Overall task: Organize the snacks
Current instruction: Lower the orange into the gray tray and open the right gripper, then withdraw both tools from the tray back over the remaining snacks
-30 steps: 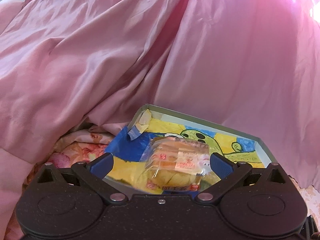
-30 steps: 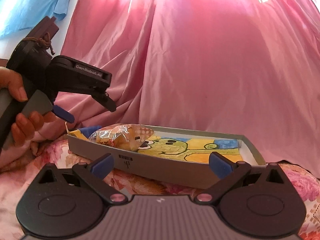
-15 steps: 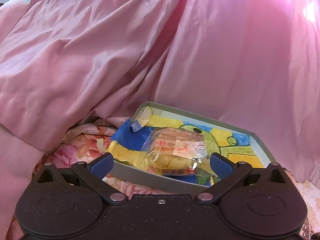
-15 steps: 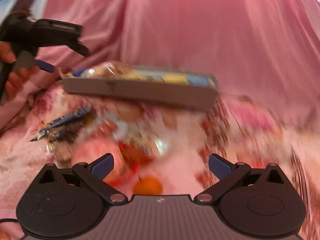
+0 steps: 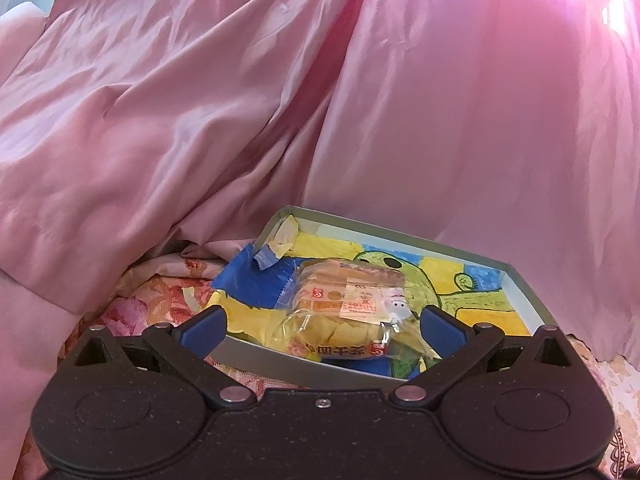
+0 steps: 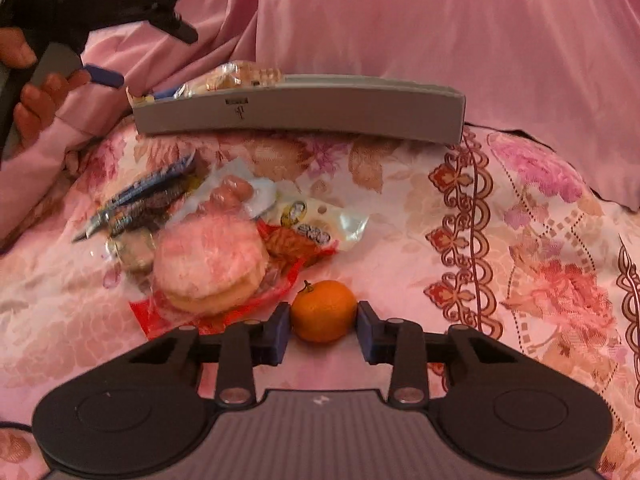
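A grey box (image 5: 400, 236) lined with a yellow, blue and green drawing holds a clear-wrapped bread packet (image 5: 348, 300). My left gripper (image 5: 322, 320) hovers open just in front of the box, pads apart and touching nothing. In the right wrist view a small orange mandarin (image 6: 323, 311) lies on the floral cloth, and the jaws of my right gripper (image 6: 323, 326) are closing, with both blue pads pressed against its sides. The box (image 6: 300, 110) stands beyond it, and a hand holds the left gripper (image 6: 152, 56) at the upper left.
A pile of snacks lies left of the mandarin: a round pink cake in a red wrapper (image 6: 210, 268), a white packet (image 6: 316, 224), blue wrappers (image 6: 140, 200) and a sausage (image 6: 232, 192). Pink drapery (image 6: 400, 20) rises behind the box.
The right gripper tipped down from the box to the snack pile and shut on the mandarin. The left gripper stayed open, drawing back slightly from the box.
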Demonstrator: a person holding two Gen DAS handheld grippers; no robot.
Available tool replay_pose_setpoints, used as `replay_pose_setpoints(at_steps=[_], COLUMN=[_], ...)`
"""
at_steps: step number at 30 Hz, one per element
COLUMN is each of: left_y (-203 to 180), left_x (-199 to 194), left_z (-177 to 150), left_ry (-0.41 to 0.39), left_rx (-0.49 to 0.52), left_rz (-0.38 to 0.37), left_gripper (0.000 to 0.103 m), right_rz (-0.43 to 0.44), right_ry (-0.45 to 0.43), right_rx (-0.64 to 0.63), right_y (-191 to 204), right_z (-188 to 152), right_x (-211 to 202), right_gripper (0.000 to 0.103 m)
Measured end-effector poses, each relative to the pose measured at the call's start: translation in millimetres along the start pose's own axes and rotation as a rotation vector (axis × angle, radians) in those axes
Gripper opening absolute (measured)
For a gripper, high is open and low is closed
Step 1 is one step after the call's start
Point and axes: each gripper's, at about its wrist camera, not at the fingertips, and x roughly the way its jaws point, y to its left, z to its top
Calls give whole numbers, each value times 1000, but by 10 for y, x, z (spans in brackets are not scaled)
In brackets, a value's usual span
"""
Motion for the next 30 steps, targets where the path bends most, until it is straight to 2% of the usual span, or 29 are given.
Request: replay_pose_setpoints(at_steps=[10,14,18,22,24,25,26,30], left_y=[107,123,115,103,99,98,95,85], left_x=[144,183,187,155,136,121,100,-47], left_z=[26,16,-6,-17,-22,-23,-23,-30], left_ry=[4,11,19,21,23,21,19,-1], left_rx=[-5,-13,-4,3,8,10,10,3], left_rz=[29,37,42,42,42,42,44,34], left_gripper=[102,102,102,102,102,102,102,102], right_rz=[-17,-17,-16,-12,-7,-3,2,18], right_ry=[-224,-282,-259,-201,-196,-202,-223,-291], right_rx=[-15,-35,-65,-61,-53,-50,-50,-40], right_y=[-50,-81,-86,-47,-23,-13,-7,8], right_z=[720,1139,1483,1561,1534,1521,1494,1424], right_x=[-199,-51,336,648,674,649,597,327], right_gripper=[39,39,39,40,49,63,72,86])
